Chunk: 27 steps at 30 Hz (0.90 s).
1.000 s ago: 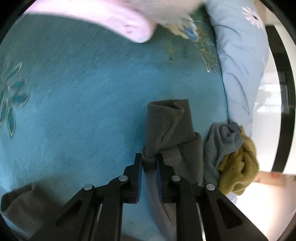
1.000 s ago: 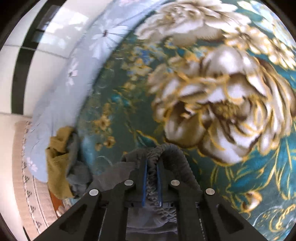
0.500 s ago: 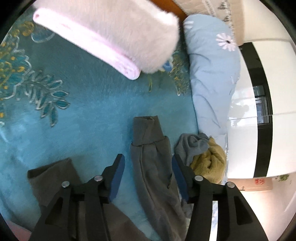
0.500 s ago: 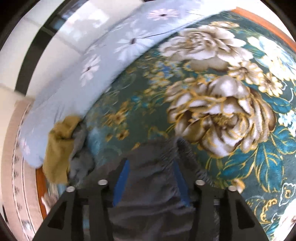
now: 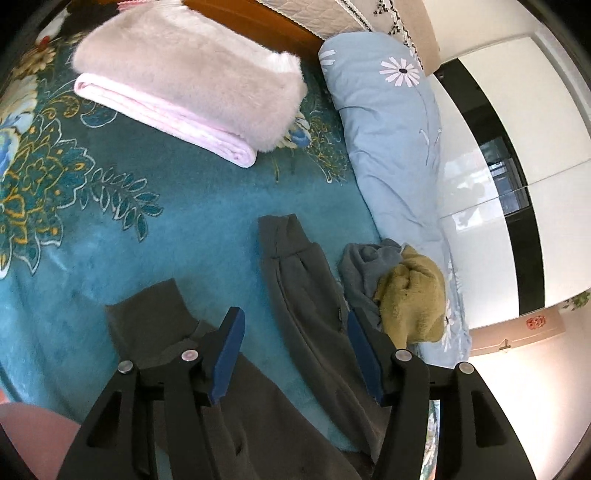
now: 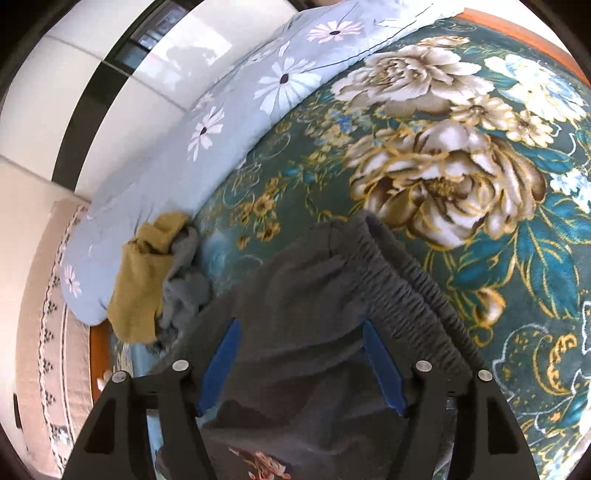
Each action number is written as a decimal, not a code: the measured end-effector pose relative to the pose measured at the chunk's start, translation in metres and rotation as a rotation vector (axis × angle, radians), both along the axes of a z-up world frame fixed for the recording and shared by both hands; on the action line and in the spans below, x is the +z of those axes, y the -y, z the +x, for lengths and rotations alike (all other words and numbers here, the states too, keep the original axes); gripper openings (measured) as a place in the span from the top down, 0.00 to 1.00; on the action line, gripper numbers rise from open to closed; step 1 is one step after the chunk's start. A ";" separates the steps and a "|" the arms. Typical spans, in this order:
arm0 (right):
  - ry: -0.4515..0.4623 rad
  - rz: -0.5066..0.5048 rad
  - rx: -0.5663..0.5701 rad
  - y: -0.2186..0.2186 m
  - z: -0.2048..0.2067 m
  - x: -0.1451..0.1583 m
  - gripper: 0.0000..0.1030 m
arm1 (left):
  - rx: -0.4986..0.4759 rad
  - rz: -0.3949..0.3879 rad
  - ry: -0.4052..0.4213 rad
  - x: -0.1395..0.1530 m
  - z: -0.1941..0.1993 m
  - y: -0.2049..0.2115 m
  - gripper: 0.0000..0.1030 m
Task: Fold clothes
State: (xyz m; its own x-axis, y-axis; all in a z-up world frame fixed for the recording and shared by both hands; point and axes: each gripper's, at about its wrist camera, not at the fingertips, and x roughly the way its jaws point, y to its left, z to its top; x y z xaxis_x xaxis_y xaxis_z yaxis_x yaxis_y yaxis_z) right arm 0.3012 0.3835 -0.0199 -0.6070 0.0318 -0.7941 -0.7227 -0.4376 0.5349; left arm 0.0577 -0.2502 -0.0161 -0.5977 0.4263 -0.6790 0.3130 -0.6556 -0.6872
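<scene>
- Two grippers, both with jaws spread wide and nothing between the blue pads.
- Left gripper (image 5: pixel 293 354): lower centre of the left wrist view, hovering over the trouser legs; no cloth held.
- Right gripper (image 6: pixel 301 363): lower centre of the right wrist view, above the waist end of the trousers; whether the pads brush the fabric is hard to judge from this angle.
- Grey sweatpants (image 5: pixel 303 291): laid out on the bedspread. In the left wrist view one cuffed leg runs from centre frame down to the lower right, and the second leg lies at lower left, its cuff partly behind the left finger. In the right wrist view the gathered elastic waistband (image 6: pixel 413 280) crosses centre frame diagonally towards the lower right.
- Teal floral bedspread (image 5: pixel 166 229): plush, with large cream and gold blooms filling the upper right of the right wrist view.
- Pink fluffy blanket (image 5: pixel 192 77): folded, upper left of the left wrist view, well apart from the sweatpants.
- Pale blue daisy-print quilt (image 5: pixel 395 133): rolled along the bed edge, upper right of the left wrist view.
- Mustard garment (image 5: pixel 413 299) and grey-blue garment (image 5: pixel 362 269): crumpled together, touching, against the quilt at centre right of the left wrist view, just beside the nearer trouser leg.
- Wooden bed frame (image 5: pixel 258 26): top edge of the left wrist view.
</scene>
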 end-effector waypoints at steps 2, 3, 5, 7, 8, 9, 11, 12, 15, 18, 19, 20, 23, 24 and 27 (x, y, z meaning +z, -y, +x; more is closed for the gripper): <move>-0.009 0.003 0.011 0.005 0.001 0.001 0.30 | 0.001 0.000 -0.007 0.002 0.006 0.001 0.43; -0.022 -0.008 0.010 0.006 0.002 0.001 0.30 | 0.002 -0.002 -0.010 0.003 0.009 0.001 0.43; -0.054 -0.035 0.003 0.007 0.004 0.001 0.30 | 0.002 -0.005 -0.016 0.005 0.013 0.001 0.43; -0.082 -0.046 -0.010 0.007 0.007 0.002 0.30 | 0.004 -0.007 -0.022 0.008 0.018 0.001 0.43; -0.096 -0.048 -0.016 0.007 0.009 0.003 0.30 | 0.006 -0.007 -0.025 0.009 0.020 0.001 0.43; -0.112 -0.049 -0.020 0.007 0.011 0.005 0.30 | 0.008 -0.007 -0.028 0.010 0.023 0.001 0.43; -0.135 -0.049 -0.024 0.007 0.014 0.007 0.30 | 0.014 0.002 -0.027 0.011 0.027 0.003 0.43; -0.135 -0.041 -0.022 0.007 0.015 0.009 0.30 | 0.019 0.008 -0.025 0.011 0.029 0.004 0.43; -0.132 -0.016 -0.026 0.006 0.021 0.011 0.30 | 0.044 0.006 0.000 0.009 0.037 0.007 0.43; -0.106 -0.026 0.008 0.006 0.026 0.004 0.30 | 0.057 -0.024 0.043 0.001 0.043 0.012 0.43; -0.096 -0.030 0.021 0.005 0.028 0.001 0.30 | 0.062 -0.033 0.056 -0.002 0.046 0.014 0.42; -0.089 -0.043 0.029 0.005 0.030 -0.003 0.30 | 0.069 -0.039 0.070 -0.007 0.048 0.017 0.42; -0.074 -0.084 0.024 0.005 0.037 -0.015 0.30 | 0.101 -0.040 0.121 -0.022 0.056 0.029 0.40; -0.068 -0.101 0.007 0.004 0.042 -0.020 0.30 | 0.110 -0.036 0.136 -0.027 0.059 0.032 0.40; -0.040 -0.189 -0.030 0.000 0.053 -0.033 0.30 | 0.108 -0.060 0.154 -0.032 0.061 0.037 0.39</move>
State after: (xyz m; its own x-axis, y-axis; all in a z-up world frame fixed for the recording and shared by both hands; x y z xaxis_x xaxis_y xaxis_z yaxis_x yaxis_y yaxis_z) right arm 0.3544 0.3835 -0.0533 -0.6388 -0.0970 -0.7632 -0.7108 -0.3053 0.6337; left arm 0.1190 -0.2869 -0.0479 -0.5246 0.3210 -0.7885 0.4824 -0.6511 -0.5859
